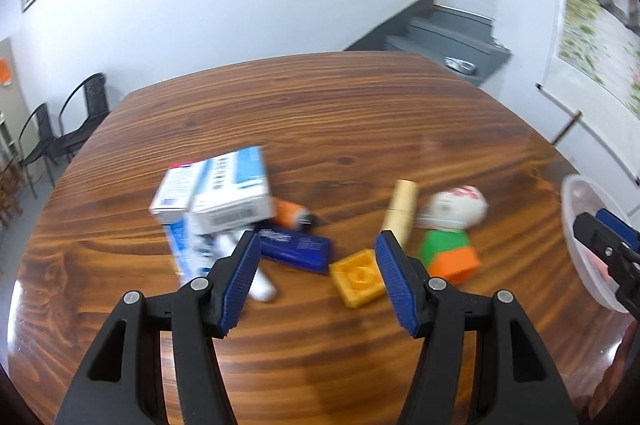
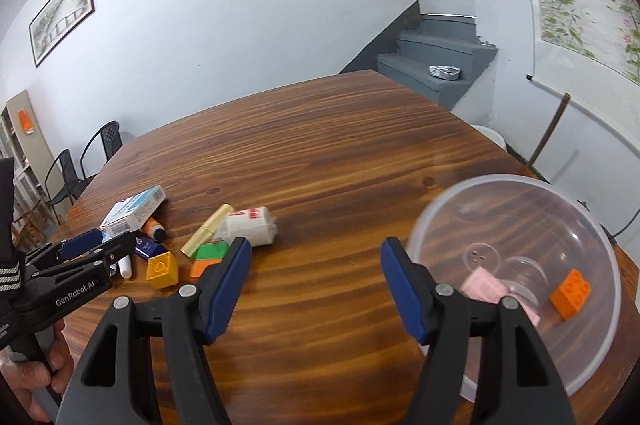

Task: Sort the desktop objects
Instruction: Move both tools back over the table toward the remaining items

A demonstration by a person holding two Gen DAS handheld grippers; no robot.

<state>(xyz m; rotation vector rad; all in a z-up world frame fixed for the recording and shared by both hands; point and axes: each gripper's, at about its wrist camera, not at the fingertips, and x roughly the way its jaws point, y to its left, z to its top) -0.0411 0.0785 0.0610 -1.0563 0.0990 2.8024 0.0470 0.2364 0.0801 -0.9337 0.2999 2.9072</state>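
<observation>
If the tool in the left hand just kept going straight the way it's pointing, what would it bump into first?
Most likely the yellow block. The left tool is open and empty, angled down at the pile, and the block lies just beyond its right finger, with the blue case beside it. Depth is hard to judge in this blurred view.

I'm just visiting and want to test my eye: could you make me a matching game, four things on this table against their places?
Things:
1. orange brick
2. yellow brick
3. white roll
4. white and blue box

Places:
A. on the bare table between the pile and the bowl
B. far left end of the pile
C. inside the clear bowl
D. pile's near edge, ahead of the left claw

Pairs: 1-C, 2-D, 3-A, 4-B
</observation>
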